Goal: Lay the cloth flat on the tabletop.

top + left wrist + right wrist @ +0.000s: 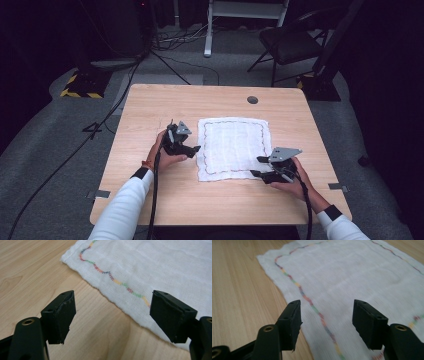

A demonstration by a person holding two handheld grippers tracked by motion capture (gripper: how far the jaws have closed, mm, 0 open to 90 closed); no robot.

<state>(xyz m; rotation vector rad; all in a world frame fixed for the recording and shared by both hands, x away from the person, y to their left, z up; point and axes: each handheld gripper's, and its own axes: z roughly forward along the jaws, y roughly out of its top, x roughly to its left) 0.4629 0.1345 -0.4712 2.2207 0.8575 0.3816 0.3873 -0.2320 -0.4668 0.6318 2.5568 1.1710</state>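
White cloth (232, 147), wavy multicoloured stitched border; light wood table (150, 107)

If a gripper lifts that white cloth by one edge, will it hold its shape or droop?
The white cloth lies flat and looks thin and loosely woven, so it would probably droop and feel light. Pushed, it would likely bunch rather than slide whole. Both the left gripper and right gripper are open.

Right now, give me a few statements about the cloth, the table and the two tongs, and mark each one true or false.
1. The white cloth lies flat on the wooden table. True.
2. The left tongs are shut on the cloth. False: they are open, beside its left edge.
3. The right tongs are open near the cloth's near right corner. True.
4. The cloth is folded in half. False: it lies spread out in a single layer.
5. Multicoloured wavy stitching runs inside the cloth's border. True.
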